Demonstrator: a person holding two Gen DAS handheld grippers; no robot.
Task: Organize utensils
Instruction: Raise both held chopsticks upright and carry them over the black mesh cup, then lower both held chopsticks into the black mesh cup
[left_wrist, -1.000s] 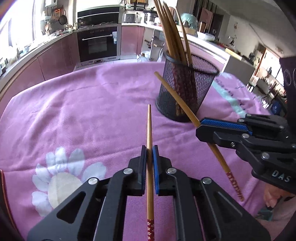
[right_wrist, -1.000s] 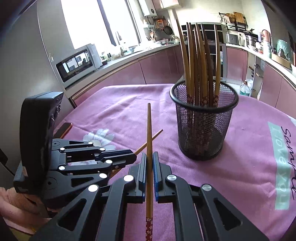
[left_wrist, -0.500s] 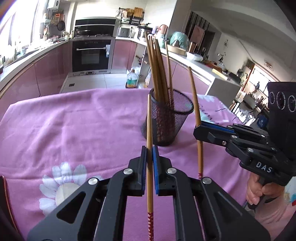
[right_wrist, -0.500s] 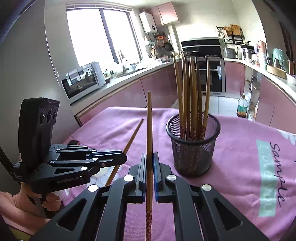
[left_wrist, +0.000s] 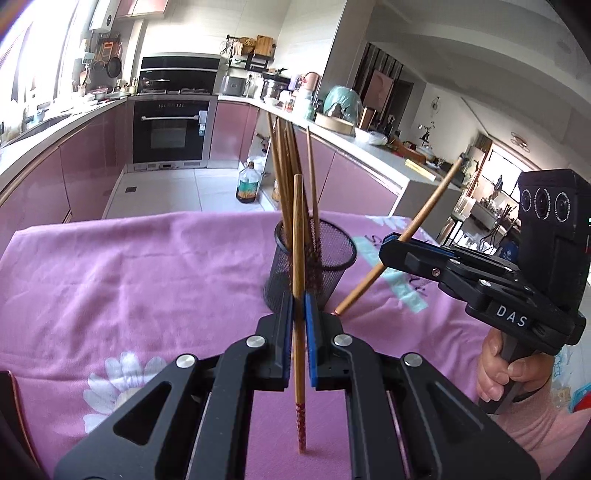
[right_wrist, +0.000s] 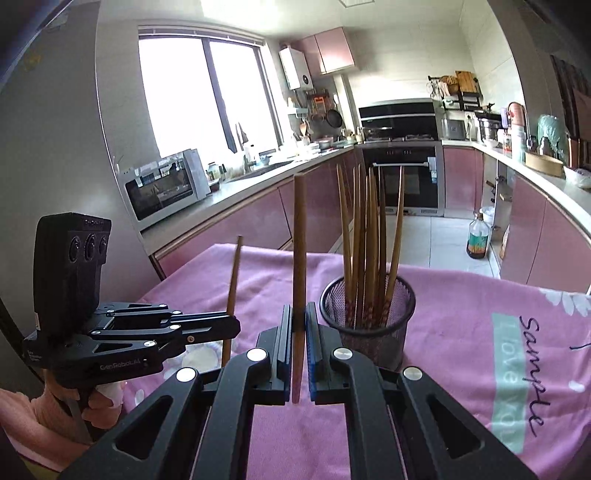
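Left wrist view:
Left claw (left_wrist: 298, 325): clenched on a chopstick (left_wrist: 297, 258), now lifted clear of the pink tabletop (left_wrist: 129, 280) and tipped upright.
Mesh holder (left_wrist: 312, 269): just beyond it, smaller in view than a second ago.
Right claw (left_wrist: 388, 247): at right, gripping its own chopstick (left_wrist: 417, 225).

Right wrist view:
Right claw (right_wrist: 298, 332): clamped on the chopstick (right_wrist: 299, 258), raised from flat to near vertical.
Holder (right_wrist: 367, 317): right, near.
Meaning: both sticks look ready to drop in.

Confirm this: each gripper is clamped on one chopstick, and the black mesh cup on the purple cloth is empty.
Not quite. The mesh cup is not empty: the right wrist view shows a bundle of chopsticks standing in it. The rest holds: left gripper and right gripper each clamp one chopstick.
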